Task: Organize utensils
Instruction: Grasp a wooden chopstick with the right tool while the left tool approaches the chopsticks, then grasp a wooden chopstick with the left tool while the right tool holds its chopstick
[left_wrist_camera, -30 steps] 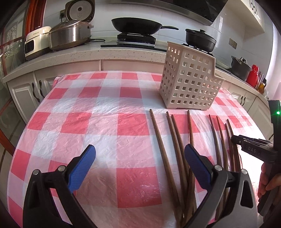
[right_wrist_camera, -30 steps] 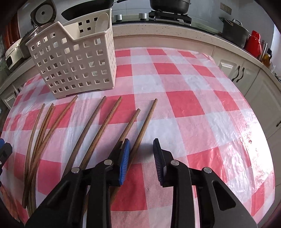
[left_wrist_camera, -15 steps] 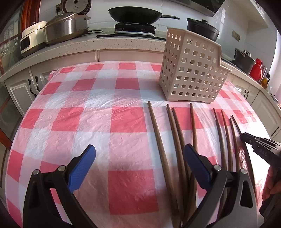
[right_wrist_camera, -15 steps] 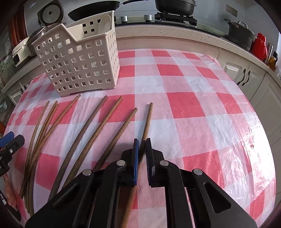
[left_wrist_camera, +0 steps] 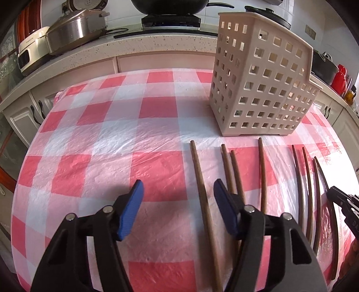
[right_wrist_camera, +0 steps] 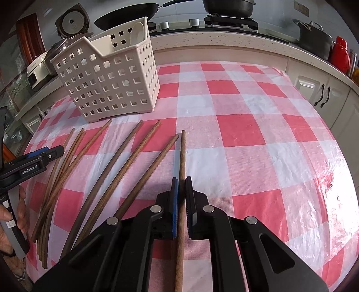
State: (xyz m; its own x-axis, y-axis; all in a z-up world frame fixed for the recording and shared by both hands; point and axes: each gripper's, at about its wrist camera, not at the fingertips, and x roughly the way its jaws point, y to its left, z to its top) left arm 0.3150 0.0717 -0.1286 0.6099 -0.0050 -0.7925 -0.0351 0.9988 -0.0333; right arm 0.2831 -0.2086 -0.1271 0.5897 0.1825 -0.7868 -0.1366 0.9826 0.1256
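One wooden chopstick [right_wrist_camera: 182,170] sits pinched between the blue pads of the right gripper [right_wrist_camera: 181,182], its fingers drawn in tight against the stick on both sides. The stick runs straight out ahead of the fingers, its far tip pointing across the checked tablecloth [right_wrist_camera: 246,134], and its near end passes back under the gripper body. Just to the left of those fingers lie the other chopsticks [right_wrist_camera: 125,161], fanned out on the cloth with their far ends near the foot of the white slotted utensil basket [right_wrist_camera: 107,78], which stands upright ahead and to the left. A white spoon [right_wrist_camera: 137,31] pokes up from the basket's rear compartment.

The left gripper [left_wrist_camera: 177,202] hangs over the cloth with its fingers spread wide, gripping nothing. One loose chopstick [left_wrist_camera: 202,193] lies between its fingers, nearer the right one, and further sticks pass behind and beyond that right finger. The basket [left_wrist_camera: 260,85] stands ahead and to its right. Behind the table runs a counter with a frying pan [right_wrist_camera: 128,12] and a rice cooker [left_wrist_camera: 76,33].
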